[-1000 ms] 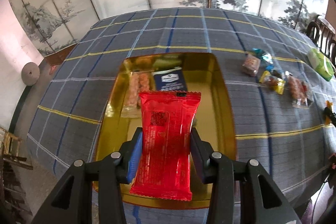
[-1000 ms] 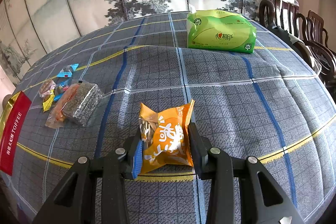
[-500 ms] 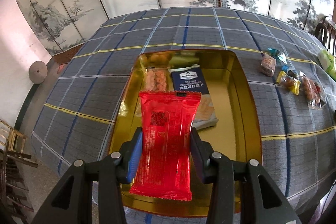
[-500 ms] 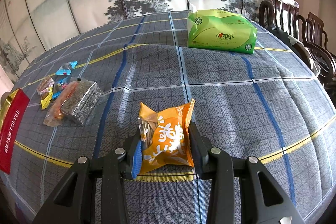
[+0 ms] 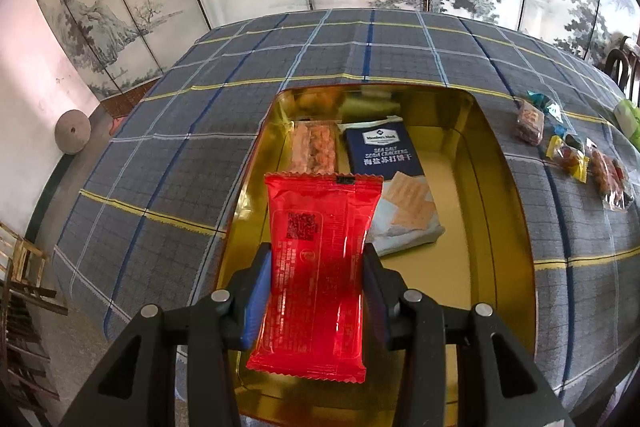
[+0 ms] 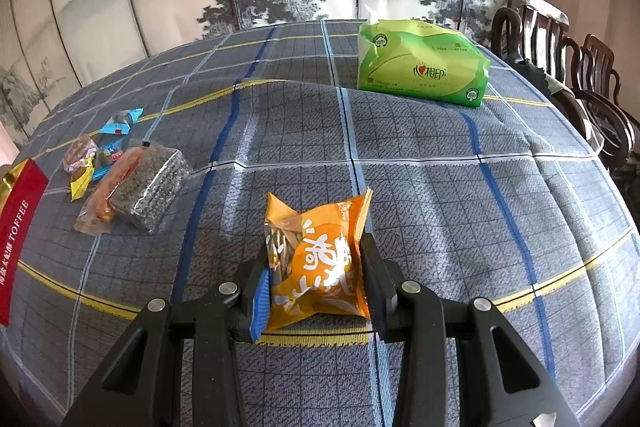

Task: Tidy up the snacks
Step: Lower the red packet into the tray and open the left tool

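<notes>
A red snack packet (image 5: 316,275) is held upright between the pads of the left tongs (image 5: 317,291), which are closed on its lower half, so that the packet's crimped top edge stands over the gold tin (image 5: 508,227). The tin lies open on a desk covered by a grey plaid cloth (image 5: 168,179). Inside the tin, at its far left, a clear pack of orange-pink bars (image 5: 314,147) is seen, and just beside it to the right a navy pack of sea salt soda crackers (image 5: 386,151), whose near end is partly hidden behind the red packet. To the right of the tin, on the cloth, a small group of wrapped sweets (image 5: 572,157) is laid.

An orange snack bag (image 6: 316,267) is gripped between the pads of the right tongs (image 6: 316,281), which are narrowed on its sides; whether the bag rests on the cloth or is lifted just clear of it cannot be told. Well to the left, a clear pack of dark seed brittle (image 6: 150,189) is seen touching a pack with orange contents (image 6: 108,195), with blue-wrapped sweets (image 6: 120,123) and other small wrapped pieces just beyond them. A red band lettered TOFFEE (image 6: 16,227) shows at the left edge. A green tissue pack (image 6: 422,65) stands at the far side of the desk, and dark wooden chairs (image 6: 576,75) are placed to the right.
</notes>
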Motion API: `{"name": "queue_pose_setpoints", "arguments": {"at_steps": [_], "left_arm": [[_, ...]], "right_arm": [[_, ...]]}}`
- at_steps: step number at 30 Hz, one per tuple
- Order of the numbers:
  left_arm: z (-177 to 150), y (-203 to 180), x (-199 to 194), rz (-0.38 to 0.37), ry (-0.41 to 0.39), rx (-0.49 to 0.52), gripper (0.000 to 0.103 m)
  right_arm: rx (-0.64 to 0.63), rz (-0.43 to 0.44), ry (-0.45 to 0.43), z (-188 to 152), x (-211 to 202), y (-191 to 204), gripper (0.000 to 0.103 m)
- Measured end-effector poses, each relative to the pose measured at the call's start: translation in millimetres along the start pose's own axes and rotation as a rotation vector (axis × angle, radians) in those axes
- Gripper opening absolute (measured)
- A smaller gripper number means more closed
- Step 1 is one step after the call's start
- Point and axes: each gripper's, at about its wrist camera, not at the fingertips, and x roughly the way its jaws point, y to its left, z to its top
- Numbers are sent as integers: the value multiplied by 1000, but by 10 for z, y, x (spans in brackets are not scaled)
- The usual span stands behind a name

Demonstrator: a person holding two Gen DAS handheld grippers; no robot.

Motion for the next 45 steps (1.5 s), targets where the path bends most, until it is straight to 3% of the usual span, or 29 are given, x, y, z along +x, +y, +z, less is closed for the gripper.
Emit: {"name": "queue_pose_setpoints", "arguments": {"at_steps": [22,45], "left_arm": [[51,90,-65,26,-89,10,43],[71,135,-43,30,-89,-7,43]], "right_arm": [[-37,-45,12,49,10,155,36],[-38,-49,13,52,4,167,36]]}}
